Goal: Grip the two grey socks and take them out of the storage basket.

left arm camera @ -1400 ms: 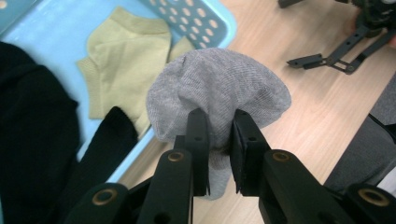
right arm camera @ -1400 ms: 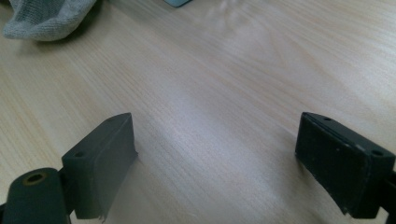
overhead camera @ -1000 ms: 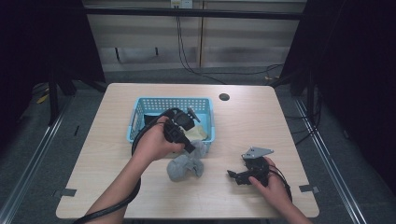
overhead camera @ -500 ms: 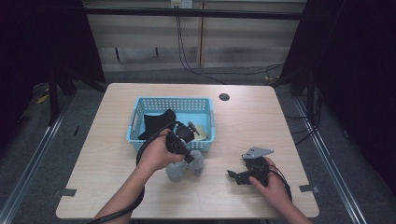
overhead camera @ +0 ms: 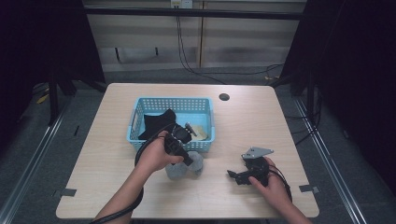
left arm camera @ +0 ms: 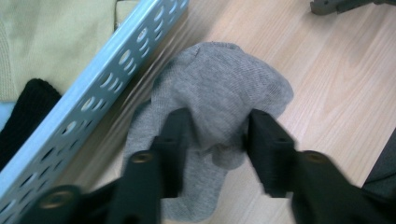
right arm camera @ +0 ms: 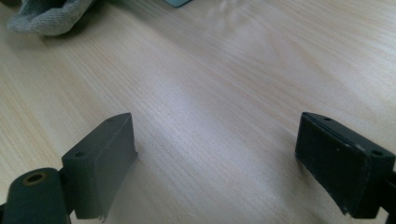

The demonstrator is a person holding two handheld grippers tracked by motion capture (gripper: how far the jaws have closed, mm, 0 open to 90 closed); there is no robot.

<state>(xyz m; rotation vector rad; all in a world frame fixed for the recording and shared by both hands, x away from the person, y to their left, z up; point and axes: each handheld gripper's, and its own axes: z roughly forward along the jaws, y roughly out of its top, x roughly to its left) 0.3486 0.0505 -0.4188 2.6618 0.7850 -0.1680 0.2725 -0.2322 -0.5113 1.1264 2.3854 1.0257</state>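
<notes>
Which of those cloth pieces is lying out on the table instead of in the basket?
The grey sock. It lies on the wood beside the blue basket; the black cloth and the pale yellow cloth lie inside.

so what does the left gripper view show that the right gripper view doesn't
Left gripper view: the blue basket's wall, yellow cloth and black cloth inside it, and the left gripper, whose jaws have just been opening around the grey sock. Right gripper view: the right gripper wide open over bare table. Both: the sock and the wooden table.
</notes>
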